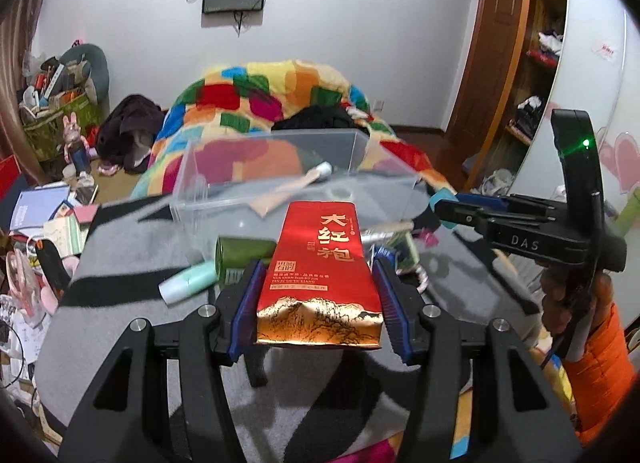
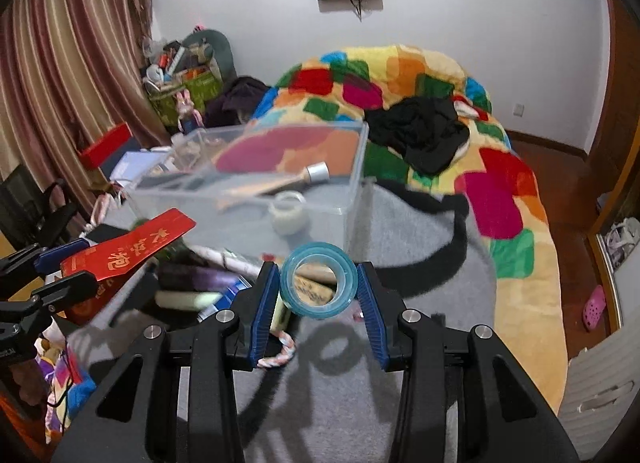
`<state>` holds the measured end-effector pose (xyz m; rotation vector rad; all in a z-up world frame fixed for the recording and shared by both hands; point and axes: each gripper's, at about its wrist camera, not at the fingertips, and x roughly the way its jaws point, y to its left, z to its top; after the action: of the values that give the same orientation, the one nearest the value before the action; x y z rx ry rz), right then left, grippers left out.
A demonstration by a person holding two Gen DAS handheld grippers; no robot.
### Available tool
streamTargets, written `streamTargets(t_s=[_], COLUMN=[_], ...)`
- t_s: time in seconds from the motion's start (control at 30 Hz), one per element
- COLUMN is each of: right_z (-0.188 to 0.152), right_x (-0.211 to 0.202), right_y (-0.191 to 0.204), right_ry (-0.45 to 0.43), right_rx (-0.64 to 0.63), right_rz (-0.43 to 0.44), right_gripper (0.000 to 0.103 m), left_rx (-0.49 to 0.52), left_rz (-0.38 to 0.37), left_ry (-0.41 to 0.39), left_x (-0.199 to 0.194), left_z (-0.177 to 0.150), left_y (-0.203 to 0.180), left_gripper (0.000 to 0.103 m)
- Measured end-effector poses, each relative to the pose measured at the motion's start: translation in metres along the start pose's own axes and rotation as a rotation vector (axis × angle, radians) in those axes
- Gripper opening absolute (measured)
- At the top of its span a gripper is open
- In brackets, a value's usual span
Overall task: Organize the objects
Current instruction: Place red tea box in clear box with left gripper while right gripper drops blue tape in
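We note the bed w/ grey blanket as open room to the right of the clear bin, whose near rim sits just ahead of both tools. Left tool clenched on red tea pouch, lifted; right tool clenched on blue tape roll. Clutter behind pouch partly hidden, blurred.
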<state>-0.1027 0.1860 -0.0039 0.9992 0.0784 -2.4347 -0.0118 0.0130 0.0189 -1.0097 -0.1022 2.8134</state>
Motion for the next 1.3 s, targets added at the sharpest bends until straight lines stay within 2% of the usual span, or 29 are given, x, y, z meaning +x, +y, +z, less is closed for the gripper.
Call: streamTargets(t_s=[0.23,0.4,0.6,0.77,1.03,1.3], right_z=[0.016,0.031,0.053,0.066,0.075,0.078], right_x=[-0.018,-0.017,0.002,0.03,0.081,0.113], right_y=[0.015,0.024,0.03,0.032,0.042,0.052], right_ry=[-0.073,-0.102,-0.089,-0.028,0.082,0.145], right_rx=[-0.017,-0.026,-0.035,-0.039,-0.056,-0.092], right_rz=[0.027,0.025,-0.01,-0.008,0.011,0.024], right_gripper=[0.037,0.037,0.037,0.037,0.037,0.037], left_rx=[-0.007,-0.017,-0.06,-0.091,-0.086,-0.077], left_rz=[0.011,0.044,0.07,0.064,0.093,0.09], left_ry=[-0.1,-0.138,-0.09,-0.036,0.041,0.076], left_x=[-0.023,-0.021,0.011,0.043,0.088,0.113], left_z=[0.021,0.039,0.058,0.069,0.079,0.079], left_y=[0.004,0.016,0.039,0.053,0.061,0.065], left_gripper=[0.055,0.055,0.055,0.055,0.055,0.055])
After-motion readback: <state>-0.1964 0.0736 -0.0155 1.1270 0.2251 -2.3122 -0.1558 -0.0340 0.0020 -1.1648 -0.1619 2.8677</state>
